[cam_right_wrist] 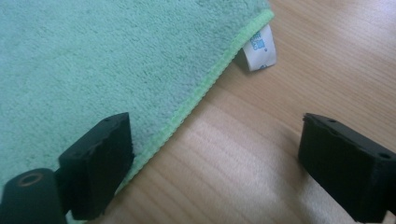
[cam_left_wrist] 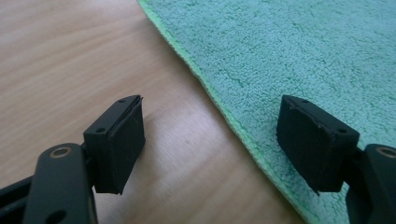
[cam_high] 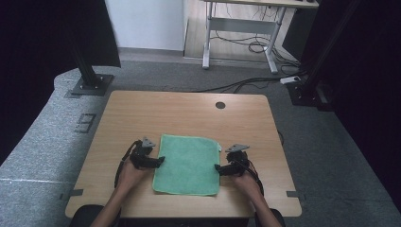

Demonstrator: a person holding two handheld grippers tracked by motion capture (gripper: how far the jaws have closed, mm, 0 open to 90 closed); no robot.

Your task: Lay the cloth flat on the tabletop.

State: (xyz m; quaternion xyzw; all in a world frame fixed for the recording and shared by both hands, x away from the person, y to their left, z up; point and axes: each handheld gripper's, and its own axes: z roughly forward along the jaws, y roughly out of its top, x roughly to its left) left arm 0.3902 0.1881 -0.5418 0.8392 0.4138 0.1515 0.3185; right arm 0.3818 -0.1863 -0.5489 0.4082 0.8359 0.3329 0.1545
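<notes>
My left gripper (cam_high: 160, 161) and right gripper (cam_high: 218, 168) flank the green square terry cloth (cam_high: 187, 164), which lies flat near the front of the light wooden table (cam_high: 142, 113). Both sets of jaws are spread, each straddling a side edge, pinching nothing. Any lifting or folding apparently remains ahead.
</notes>
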